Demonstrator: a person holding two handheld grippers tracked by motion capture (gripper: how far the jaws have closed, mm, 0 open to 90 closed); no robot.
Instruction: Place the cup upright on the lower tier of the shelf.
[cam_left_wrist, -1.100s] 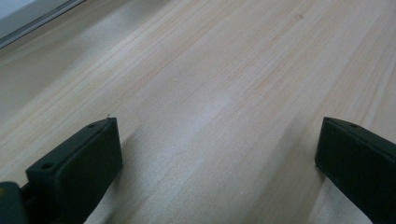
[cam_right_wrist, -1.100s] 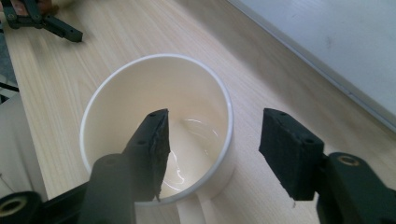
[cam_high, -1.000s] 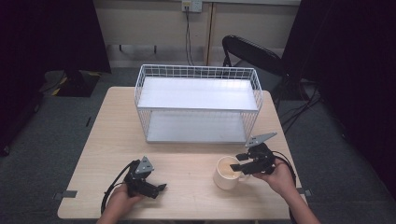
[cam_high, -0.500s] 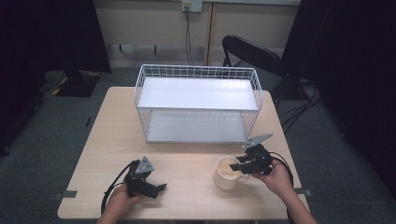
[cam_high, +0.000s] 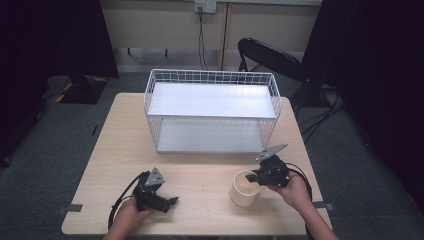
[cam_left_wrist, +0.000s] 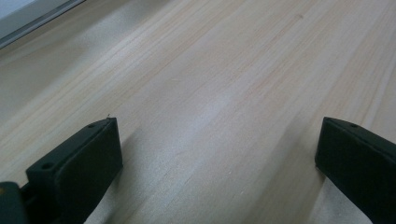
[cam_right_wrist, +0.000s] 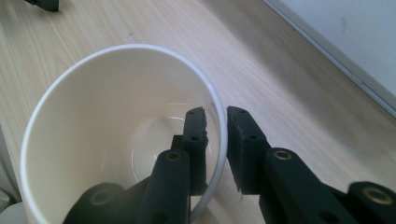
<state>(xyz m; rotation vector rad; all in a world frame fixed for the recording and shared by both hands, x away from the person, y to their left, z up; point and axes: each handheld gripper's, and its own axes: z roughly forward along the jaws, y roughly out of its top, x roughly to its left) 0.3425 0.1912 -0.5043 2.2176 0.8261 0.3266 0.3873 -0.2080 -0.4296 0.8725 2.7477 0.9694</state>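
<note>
A cream cup (cam_high: 244, 190) stands upright near the table's front right. My right gripper (cam_high: 254, 177) reaches it from the right. In the right gripper view the cup's (cam_right_wrist: 93, 116) inside looks empty, and the right gripper (cam_right_wrist: 217, 114) has one jaw inside the wall and one outside. Its jaws have just been closing and now pinch the rim. My left gripper (cam_high: 172, 201) lies at the front left of the table. The left gripper (cam_left_wrist: 217, 135) is open over bare wood, with nothing between its jaws.
A white wire shelf rack (cam_high: 212, 75) with two levels stands on the far half of the wooden table (cam_high: 120, 130). A black folding chair (cam_high: 270, 55) sits behind the table at the right. Cables trail from both grippers toward the front edge.
The right gripper's jaws have come together onto the cup's rim. Both hands have stayed almost where they were.
</note>
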